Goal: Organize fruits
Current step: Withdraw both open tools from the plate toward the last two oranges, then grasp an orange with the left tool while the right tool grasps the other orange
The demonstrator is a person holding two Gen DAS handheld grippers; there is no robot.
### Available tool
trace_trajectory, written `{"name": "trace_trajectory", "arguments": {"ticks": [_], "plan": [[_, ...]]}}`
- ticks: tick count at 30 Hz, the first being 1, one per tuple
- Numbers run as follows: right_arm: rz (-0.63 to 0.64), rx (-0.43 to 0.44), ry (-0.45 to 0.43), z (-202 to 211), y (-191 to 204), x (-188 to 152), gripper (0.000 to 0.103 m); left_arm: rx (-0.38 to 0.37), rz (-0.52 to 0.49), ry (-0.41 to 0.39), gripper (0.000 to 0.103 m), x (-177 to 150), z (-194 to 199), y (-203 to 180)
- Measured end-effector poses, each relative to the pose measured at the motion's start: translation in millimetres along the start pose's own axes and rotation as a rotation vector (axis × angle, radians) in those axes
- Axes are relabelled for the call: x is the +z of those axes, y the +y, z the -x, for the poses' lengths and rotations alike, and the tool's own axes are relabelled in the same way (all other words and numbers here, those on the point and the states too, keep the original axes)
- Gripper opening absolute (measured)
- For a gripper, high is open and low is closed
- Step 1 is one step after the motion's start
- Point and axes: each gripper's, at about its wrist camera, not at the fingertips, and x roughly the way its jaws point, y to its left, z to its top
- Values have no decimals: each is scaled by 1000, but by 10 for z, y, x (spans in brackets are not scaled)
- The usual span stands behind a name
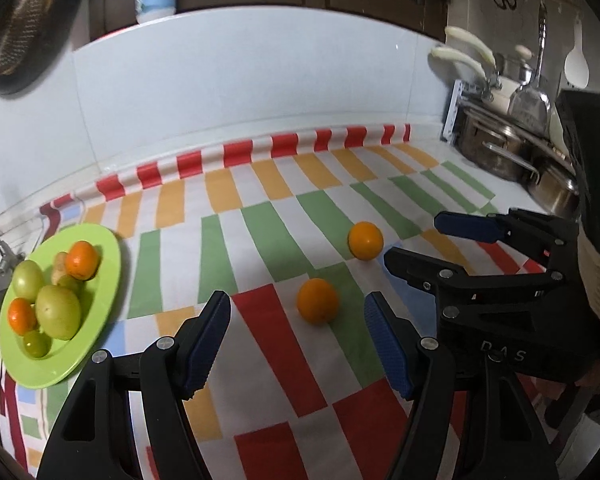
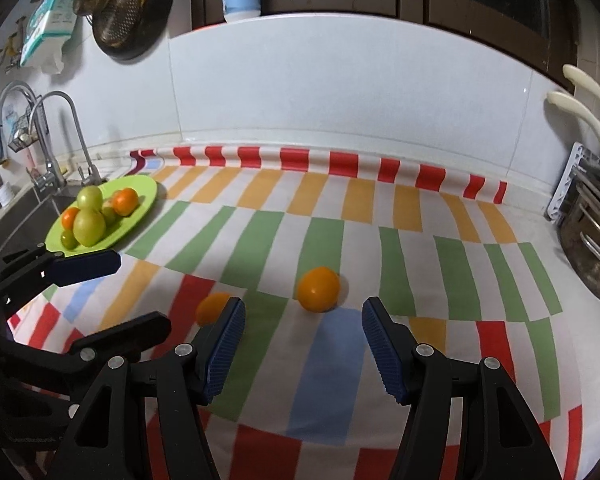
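Two round orange fruits lie apart on a tabletop under a checked red, green, orange and white cloth (image 2: pixel 260 240), with open cloth all around them up to the white tiled wall. Being round, neither shows a long axis. The left gripper (image 1: pixel 298 344) stands wide and empty just short of the nearer orange fruit (image 1: pixel 317 300). The right gripper (image 2: pixel 304 350), equally wide and empty, faces the farther orange fruit (image 2: pixel 318 289). A lime-green round plate (image 2: pixel 142 200) of green and orange fruit sits at the cloth's left edge beside a steel sink (image 2: pixel 16 216).

Two oranges (image 1: pixel 317 300) (image 1: pixel 365 240) on desk (image 1: pixel 260 240) right of fruit plate (image 1: pixel 100 344), pots (image 1: pixel 496 148) far right.
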Motion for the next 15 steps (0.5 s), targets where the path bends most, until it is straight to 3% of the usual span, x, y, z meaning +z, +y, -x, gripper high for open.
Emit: {"name": "trace_trajectory", "arguments": {"ticks": [7, 15], "plan": [[-1, 12, 49, -279, -86, -19, 62, -26, -3, 55, 55, 23, -275, 1], [7, 29, 84, -525, -147, -28, 59, -59, -21, 91, 47, 44, -467, -50]]}}
